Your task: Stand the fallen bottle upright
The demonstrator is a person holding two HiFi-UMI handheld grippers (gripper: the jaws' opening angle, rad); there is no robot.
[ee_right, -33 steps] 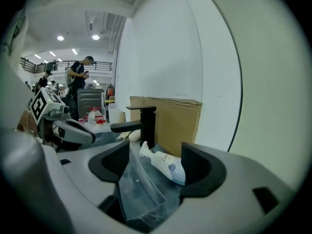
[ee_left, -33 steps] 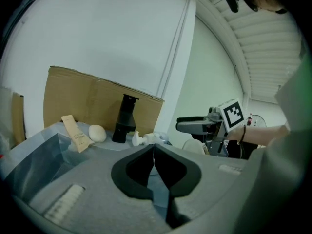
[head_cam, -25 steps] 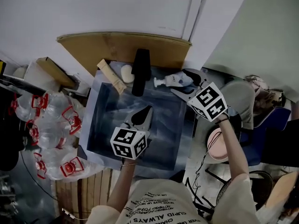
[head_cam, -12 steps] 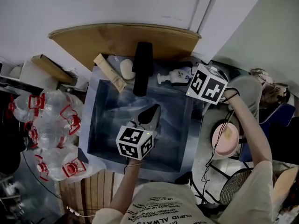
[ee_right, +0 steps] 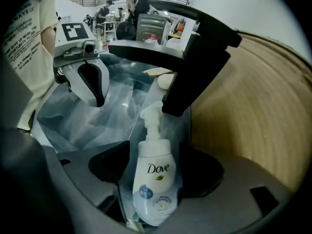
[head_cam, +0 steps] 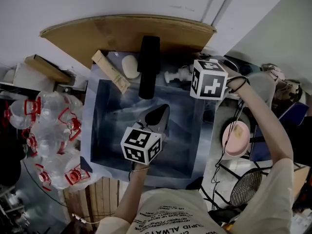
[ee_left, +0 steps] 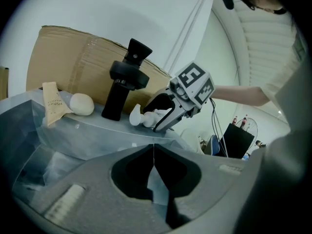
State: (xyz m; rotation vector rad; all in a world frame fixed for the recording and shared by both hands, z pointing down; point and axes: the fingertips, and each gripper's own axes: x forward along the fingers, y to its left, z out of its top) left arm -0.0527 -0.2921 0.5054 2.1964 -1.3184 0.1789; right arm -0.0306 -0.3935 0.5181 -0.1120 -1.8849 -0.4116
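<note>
Bottle (ee_right: 153, 179) lay sideways, seemingly on the tub (head_cam: 94, 123) ledge, w/ my R claw (ee_left: 162, 112) clamped round its body to tip it upright; L claw (ee_left: 153, 152) was closed, empty, parked clear.

Your white plastic pump bottle (ee_right: 155, 179) is smooth and glossy, with a printed label. Beneath the bottle, the blue-grey plastic sheet (head_cam: 146, 126) looks thin, crinkled and shiny. Behind the bottle, the brown corrugated cardboard panel (head_cam: 122, 33) is matt and ribbed. Left of the bottle, the tall black object (head_cam: 148, 67) has a matt finish, and the pale oval lump (head_cam: 130, 66) beyond it looks smooth and dull.
</note>
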